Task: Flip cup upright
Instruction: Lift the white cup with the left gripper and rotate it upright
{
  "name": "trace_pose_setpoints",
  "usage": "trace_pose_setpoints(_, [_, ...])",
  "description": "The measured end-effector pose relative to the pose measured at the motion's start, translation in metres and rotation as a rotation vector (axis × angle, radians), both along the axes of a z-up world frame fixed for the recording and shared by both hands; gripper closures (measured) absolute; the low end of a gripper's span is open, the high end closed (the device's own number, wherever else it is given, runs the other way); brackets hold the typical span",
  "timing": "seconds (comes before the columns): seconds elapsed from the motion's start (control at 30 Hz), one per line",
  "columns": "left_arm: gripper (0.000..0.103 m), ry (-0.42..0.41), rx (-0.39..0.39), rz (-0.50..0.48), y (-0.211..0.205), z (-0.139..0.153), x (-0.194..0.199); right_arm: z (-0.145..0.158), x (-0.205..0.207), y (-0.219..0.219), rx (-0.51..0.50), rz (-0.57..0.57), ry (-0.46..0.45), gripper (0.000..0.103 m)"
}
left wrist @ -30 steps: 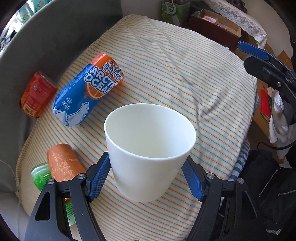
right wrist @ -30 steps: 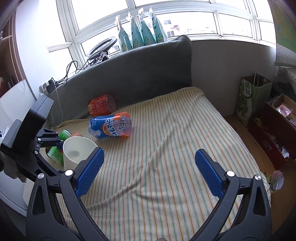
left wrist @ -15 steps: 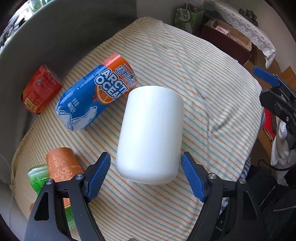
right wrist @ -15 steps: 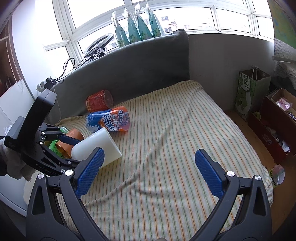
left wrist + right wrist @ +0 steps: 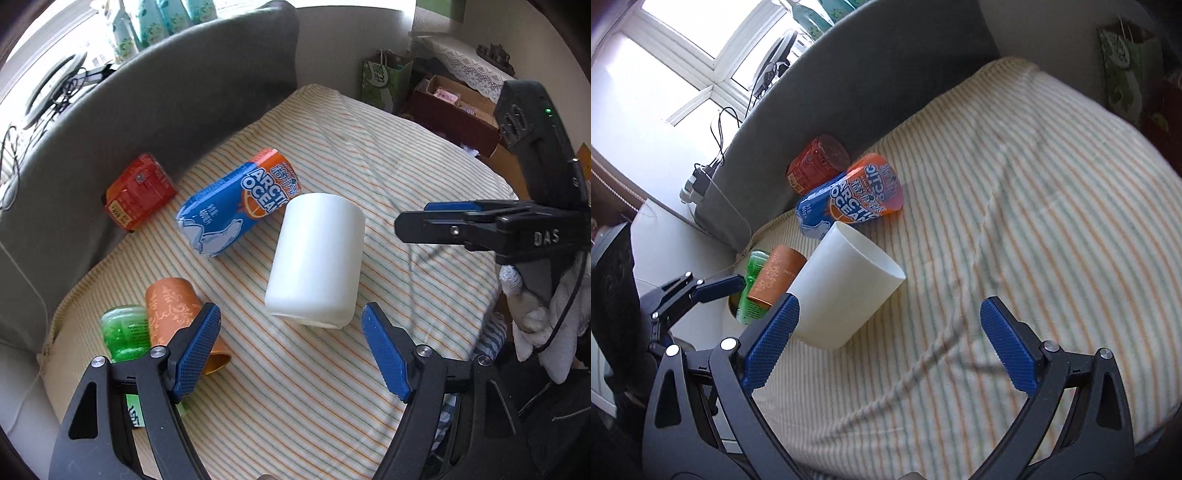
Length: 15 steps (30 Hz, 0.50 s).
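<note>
Starting at the left, a red cylindrical snack canister [image 5: 138, 194] is lying against the grey sofa back, and a green plastic bottle [image 5: 123, 332] and an orange patterned paper cup [image 5: 173, 306] are resting side by side near the cushion edge, the orange one partly behind the left gripper's pad. The left gripper [image 5: 291, 354] is hovering with its blue-padded fingers [image 5: 195, 349] spread wide and holding nothing, just short of the cup's closed base. A blue-and-orange "Arctic Ocean" drink can [image 5: 236, 205] is lying on its side beside the task's thing: the plain white plastic cup [image 5: 317, 258], which is lying on its side on the striped blanket [image 5: 388, 166], mouth pointing away from the left gripper (so it is not upright yet). Further right, the right gripper [image 5: 886, 343] is reaching in with its fingers [image 5: 1006, 349] likewise spread and empty, probably lining up to take the cup by its wall and tip it onto its base.
</note>
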<state>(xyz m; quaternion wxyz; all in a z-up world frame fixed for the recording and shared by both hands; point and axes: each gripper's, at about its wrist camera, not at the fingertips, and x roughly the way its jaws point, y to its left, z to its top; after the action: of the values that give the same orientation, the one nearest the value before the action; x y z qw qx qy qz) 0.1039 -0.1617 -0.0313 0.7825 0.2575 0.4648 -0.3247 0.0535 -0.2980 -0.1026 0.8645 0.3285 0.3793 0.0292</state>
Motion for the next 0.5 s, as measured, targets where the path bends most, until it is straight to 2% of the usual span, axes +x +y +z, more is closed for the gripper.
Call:
trace_pose_setpoints(0.17, [0.024,-0.095,-0.049,0.076,0.027,0.007,-0.020,-0.012,0.022,0.009,0.068,-0.020,0.040,0.003])
trace_pose_setpoints(0.37, [0.024,-0.121,-0.128,0.182,0.065,0.003,-0.041,-0.027,0.046,0.011,0.159,-0.042,0.100,0.003])
trace_pose_setpoints(0.5, [0.024,-0.129,-0.228,0.284,0.090,0.000,-0.052,-0.030,0.057,0.019,0.174,-0.031,0.115,0.003])
